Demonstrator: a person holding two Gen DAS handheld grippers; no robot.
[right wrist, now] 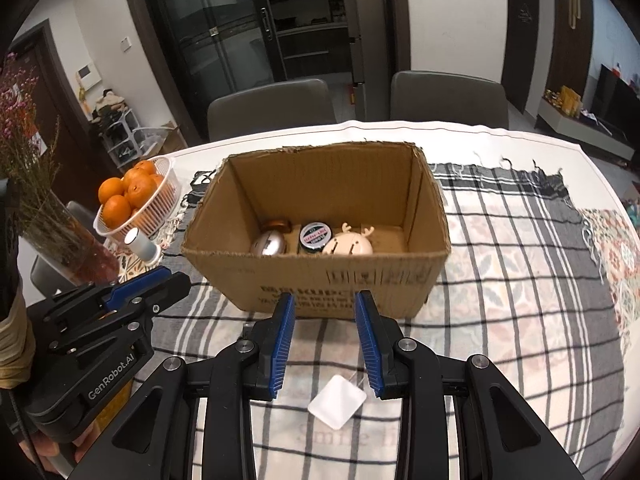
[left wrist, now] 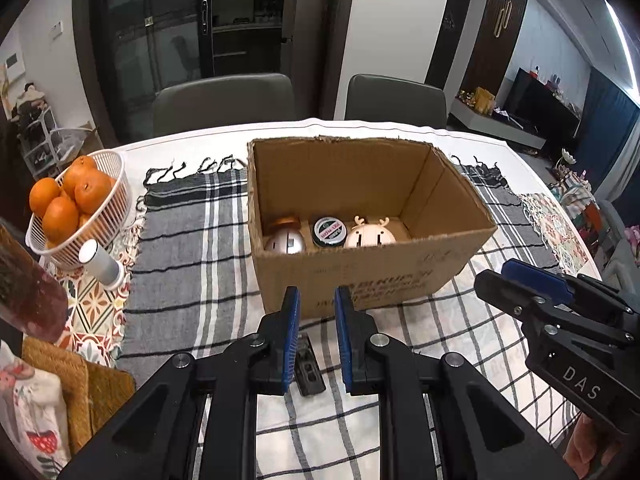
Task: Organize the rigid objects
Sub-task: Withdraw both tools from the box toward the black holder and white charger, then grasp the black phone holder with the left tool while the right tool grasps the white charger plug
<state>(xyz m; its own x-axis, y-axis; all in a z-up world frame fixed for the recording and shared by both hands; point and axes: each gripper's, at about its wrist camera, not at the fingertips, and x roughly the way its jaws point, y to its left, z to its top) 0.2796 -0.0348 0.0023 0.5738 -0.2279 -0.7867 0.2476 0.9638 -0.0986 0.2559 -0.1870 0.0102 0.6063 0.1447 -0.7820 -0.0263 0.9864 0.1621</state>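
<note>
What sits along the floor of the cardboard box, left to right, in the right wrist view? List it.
Copper-coloured lid with the silver egg-shaped object just in front of it → round black tin → cream reindeer-shaped figure → bare stretch of the cardboard box floor.

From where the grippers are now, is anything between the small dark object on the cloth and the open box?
Nothing visible. The dark object lies on the cloth just before the box. Only the box's own near wall stands between, so the object must be lifted over that.
</note>
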